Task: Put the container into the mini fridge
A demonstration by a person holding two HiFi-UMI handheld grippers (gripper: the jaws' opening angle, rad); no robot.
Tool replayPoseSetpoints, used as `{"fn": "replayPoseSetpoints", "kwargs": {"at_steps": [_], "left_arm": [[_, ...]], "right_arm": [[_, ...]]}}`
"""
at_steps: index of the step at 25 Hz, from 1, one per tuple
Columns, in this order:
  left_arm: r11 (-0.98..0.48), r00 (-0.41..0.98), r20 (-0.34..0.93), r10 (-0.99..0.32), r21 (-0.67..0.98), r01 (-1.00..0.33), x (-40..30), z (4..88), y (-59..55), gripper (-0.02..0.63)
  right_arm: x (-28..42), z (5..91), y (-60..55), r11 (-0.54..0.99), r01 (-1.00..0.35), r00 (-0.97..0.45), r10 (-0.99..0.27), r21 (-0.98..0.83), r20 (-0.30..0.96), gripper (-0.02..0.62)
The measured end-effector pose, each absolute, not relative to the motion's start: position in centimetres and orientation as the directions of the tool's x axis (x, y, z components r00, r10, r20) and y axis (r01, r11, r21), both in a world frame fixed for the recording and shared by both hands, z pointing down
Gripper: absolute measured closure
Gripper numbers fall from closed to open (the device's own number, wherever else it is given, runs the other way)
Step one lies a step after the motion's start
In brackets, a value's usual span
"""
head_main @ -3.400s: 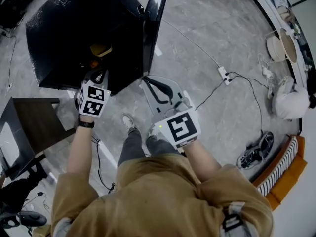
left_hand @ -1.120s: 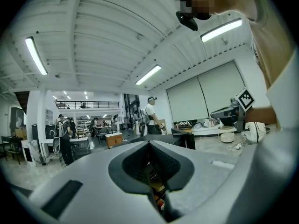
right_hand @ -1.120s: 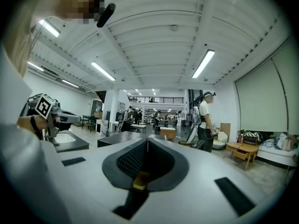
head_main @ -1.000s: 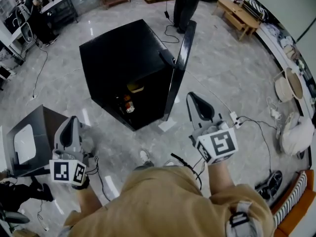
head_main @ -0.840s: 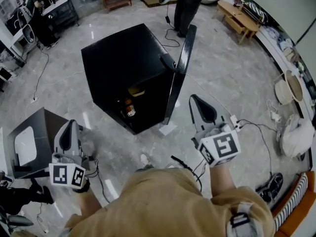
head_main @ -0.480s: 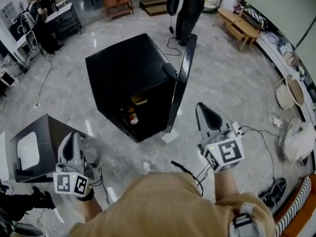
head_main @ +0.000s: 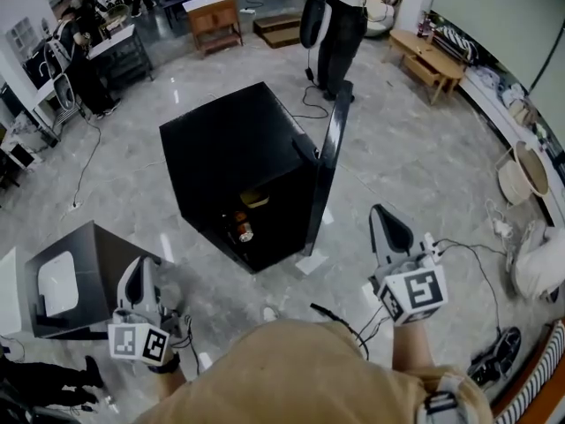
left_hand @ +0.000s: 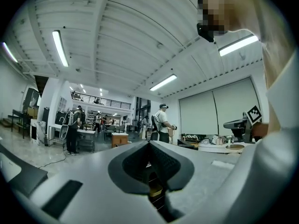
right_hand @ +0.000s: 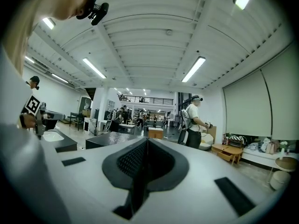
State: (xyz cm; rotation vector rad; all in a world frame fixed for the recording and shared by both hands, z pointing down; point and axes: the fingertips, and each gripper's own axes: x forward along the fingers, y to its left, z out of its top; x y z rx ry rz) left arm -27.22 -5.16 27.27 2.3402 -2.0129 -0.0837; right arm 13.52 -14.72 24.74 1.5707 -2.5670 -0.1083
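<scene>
Nearest me, at about 7 o'clock, my left gripper [head_main: 133, 270] has its jaws pressed together with nothing between the pads. At 5 o'clock the right gripper [head_main: 387, 219] is the same, jaws fully closed and empty. Both are held level and well short of the work. Off at 9 o'clock is a dark side table [head_main: 93, 246] with a white pad-like thing [head_main: 55, 281] on top; I leave that alone. Ahead at 12 o'clock the mini fridge [head_main: 225, 140] stands on the floor, its door [head_main: 327, 170] swung open towards 1 o'clock. On its upper shelf I see a small yellowish container [head_main: 254, 200], which I take to be the one the task names, so I judge it is already placed. Below it, near the front edge, is an orange can or bottle [head_main: 243, 231], too small to identify. If I had to take the container up again, I would expect it to be light and stiff, probably smooth plastic that could slip against the pads. I cannot tell whether it has a lid. I would close on its two side walls at about half height, coming in level from 6 o'clock. I would keep it flat in case of contents and squeeze gently so the walls do not bow. Beyond the fridge, at 1 o'clock, a person [head_main: 337, 20] stands on the far floor.
</scene>
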Motion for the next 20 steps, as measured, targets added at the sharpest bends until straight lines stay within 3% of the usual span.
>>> {"fn": "replayPoseSetpoints", "kwargs": {"at_steps": [20], "left_arm": [[-0.141,0.138,-0.037,-0.99,0.096,-0.985,-27.0,25.5,-6.3,0.603]], "right_arm": [[16.8,23.0,-14.9,0.363,-0.926,-0.362,-0.932,0.102,0.023,0.594]]}}
